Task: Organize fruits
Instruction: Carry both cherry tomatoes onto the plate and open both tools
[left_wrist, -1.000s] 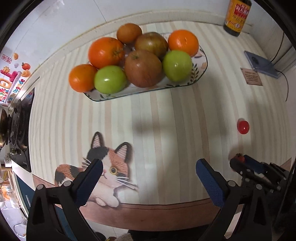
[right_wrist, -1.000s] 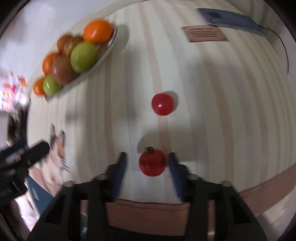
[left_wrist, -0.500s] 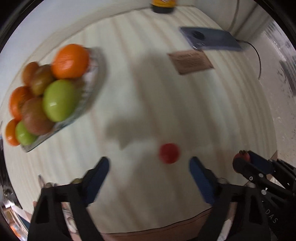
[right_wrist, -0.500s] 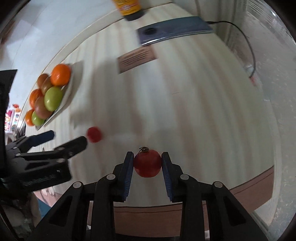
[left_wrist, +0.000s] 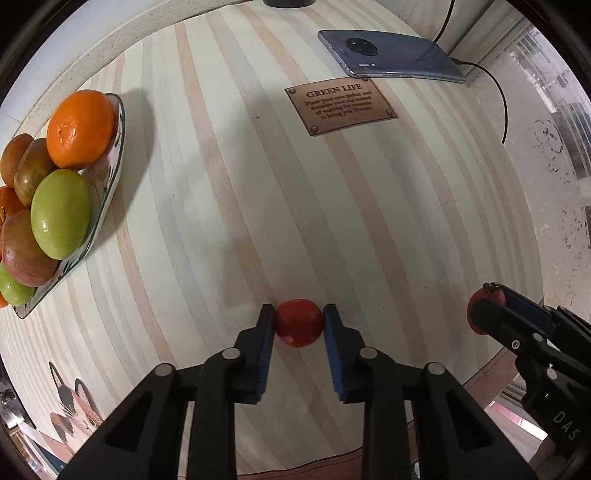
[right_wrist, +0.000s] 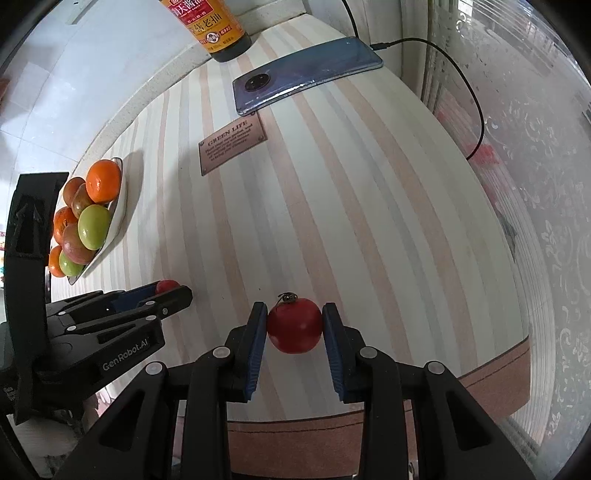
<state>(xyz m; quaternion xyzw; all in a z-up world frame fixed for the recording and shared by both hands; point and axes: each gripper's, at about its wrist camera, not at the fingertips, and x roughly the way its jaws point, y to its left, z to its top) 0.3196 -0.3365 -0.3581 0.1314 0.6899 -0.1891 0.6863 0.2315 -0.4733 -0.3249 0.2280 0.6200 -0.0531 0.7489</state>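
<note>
My left gripper (left_wrist: 299, 325) is shut on a small red tomato (left_wrist: 298, 323) low over the striped mat. My right gripper (right_wrist: 294, 325) is shut on a second red tomato with a stem (right_wrist: 294, 325); it also shows at the right edge of the left wrist view (left_wrist: 484, 306). The left gripper appears at the left of the right wrist view (right_wrist: 170, 291). A patterned plate (left_wrist: 112, 177) at the far left holds oranges, green fruits and reddish apples; it shows in the right wrist view too (right_wrist: 117, 218).
A phone (left_wrist: 391, 55) with a charging cable lies at the back right. A brown "GREEN LIFE" plaque (left_wrist: 340, 105) lies on the mat. A sauce bottle (right_wrist: 214, 26) stands at the back. A glass wall (right_wrist: 535, 184) stands on the right. The mat's front edge is near both grippers.
The left gripper swung right from the plate to the loose tomato and closed on it. The right gripper closed on its tomato and moved right with it.
</note>
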